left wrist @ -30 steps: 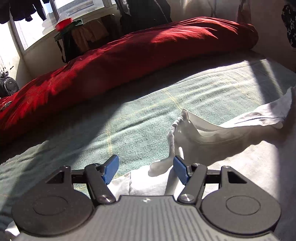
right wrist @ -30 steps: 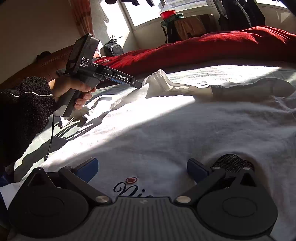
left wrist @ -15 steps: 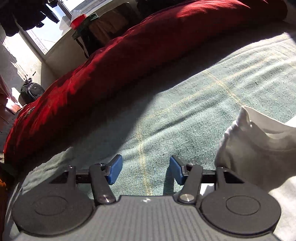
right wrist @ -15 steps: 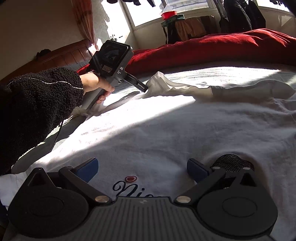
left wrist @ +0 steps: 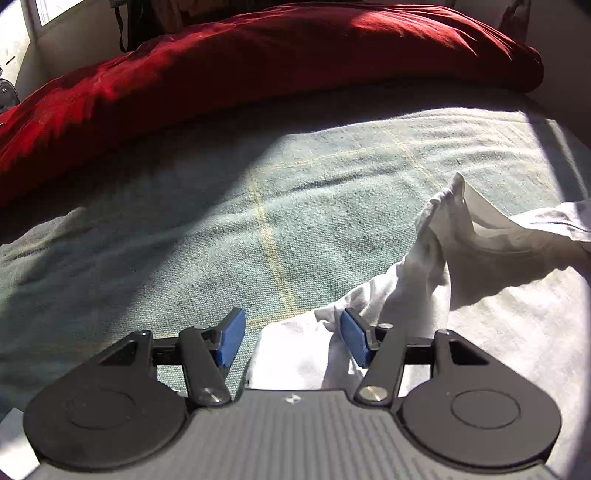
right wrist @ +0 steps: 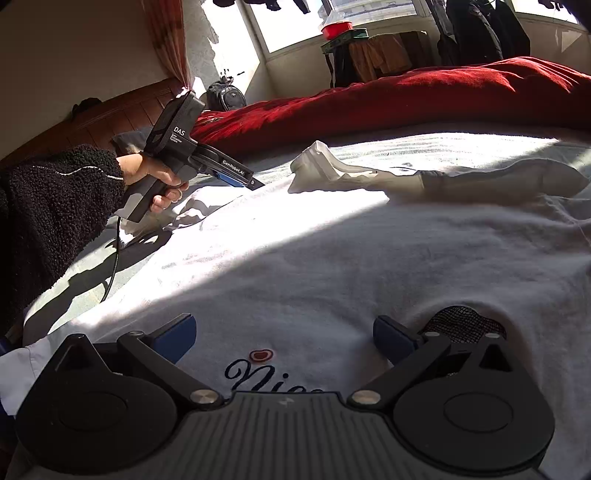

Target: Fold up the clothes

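Note:
A white garment (right wrist: 332, 258) with dark script lettering (right wrist: 266, 376) lies spread on the bed. Its sleeve (right wrist: 424, 177) lies folded across the far side, with the cuff (left wrist: 443, 210) standing up. My left gripper (left wrist: 290, 341) is open, and the garment's edge (left wrist: 295, 347) lies between its blue pads. In the right wrist view the left gripper (right wrist: 255, 182) hovers low over the garment's far left edge. My right gripper (right wrist: 284, 338) is open and empty, low over the lettering near the neckline (right wrist: 458, 321).
The bed has a green blanket (left wrist: 221, 221). A red duvet (left wrist: 258, 62) is heaped along the far side. A wooden headboard (right wrist: 110, 114) stands at the left. A window (right wrist: 295, 22), hanging clothes (right wrist: 480, 33) and a backpack (right wrist: 225, 96) are beyond.
My left gripper swung away to the left over the blanket, then came back to the garment's edge near the raised cuff. My right gripper has not moved.

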A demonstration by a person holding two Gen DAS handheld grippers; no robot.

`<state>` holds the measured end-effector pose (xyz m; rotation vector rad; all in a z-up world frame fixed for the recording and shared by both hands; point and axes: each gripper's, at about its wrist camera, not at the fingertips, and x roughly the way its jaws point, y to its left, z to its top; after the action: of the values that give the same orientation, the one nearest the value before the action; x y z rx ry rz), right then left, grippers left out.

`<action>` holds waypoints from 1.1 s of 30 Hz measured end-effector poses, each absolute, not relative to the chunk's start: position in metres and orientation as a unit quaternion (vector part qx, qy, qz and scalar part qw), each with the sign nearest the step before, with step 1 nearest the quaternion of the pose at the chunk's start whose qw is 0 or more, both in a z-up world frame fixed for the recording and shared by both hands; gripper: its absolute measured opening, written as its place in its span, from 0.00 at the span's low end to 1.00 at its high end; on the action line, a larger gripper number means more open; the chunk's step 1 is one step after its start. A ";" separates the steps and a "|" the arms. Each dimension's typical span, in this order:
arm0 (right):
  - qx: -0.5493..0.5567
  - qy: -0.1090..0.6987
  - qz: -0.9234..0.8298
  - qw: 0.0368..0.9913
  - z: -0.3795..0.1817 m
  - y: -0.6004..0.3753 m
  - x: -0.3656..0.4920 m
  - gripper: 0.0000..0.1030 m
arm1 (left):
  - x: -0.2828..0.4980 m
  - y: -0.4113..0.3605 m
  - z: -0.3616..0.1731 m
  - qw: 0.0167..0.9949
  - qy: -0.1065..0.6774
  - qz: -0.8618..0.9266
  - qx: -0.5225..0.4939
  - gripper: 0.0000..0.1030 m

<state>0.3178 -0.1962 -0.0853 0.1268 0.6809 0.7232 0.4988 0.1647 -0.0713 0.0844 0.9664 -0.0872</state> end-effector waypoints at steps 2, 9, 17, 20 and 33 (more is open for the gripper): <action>0.062 0.326 0.347 0.877 -0.085 -0.197 0.318 1.00 | 0.493 0.164 -0.069 0.883 0.466 -0.047 0.028 0.46; 0.062 0.327 0.347 0.877 -0.084 -0.197 0.317 1.00 | 0.473 0.158 -0.059 0.897 0.431 0.047 0.085 0.01; 0.066 0.327 0.347 0.876 -0.084 -0.199 0.318 1.00 | 0.467 0.164 -0.038 0.915 0.394 0.078 0.037 0.08; 0.066 0.327 0.347 0.877 -0.084 -0.199 0.318 1.00 | 0.470 0.132 -0.030 0.922 0.386 0.001 0.021 0.26; 0.081 0.325 0.344 0.877 -0.082 -0.205 0.318 1.00 | 0.548 0.068 -0.083 0.907 0.419 -0.031 -0.011 0.51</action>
<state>0.3183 -0.2048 -0.0823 0.1689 0.6769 0.7170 0.5476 0.0678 -0.0832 -0.0233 0.8645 -0.0631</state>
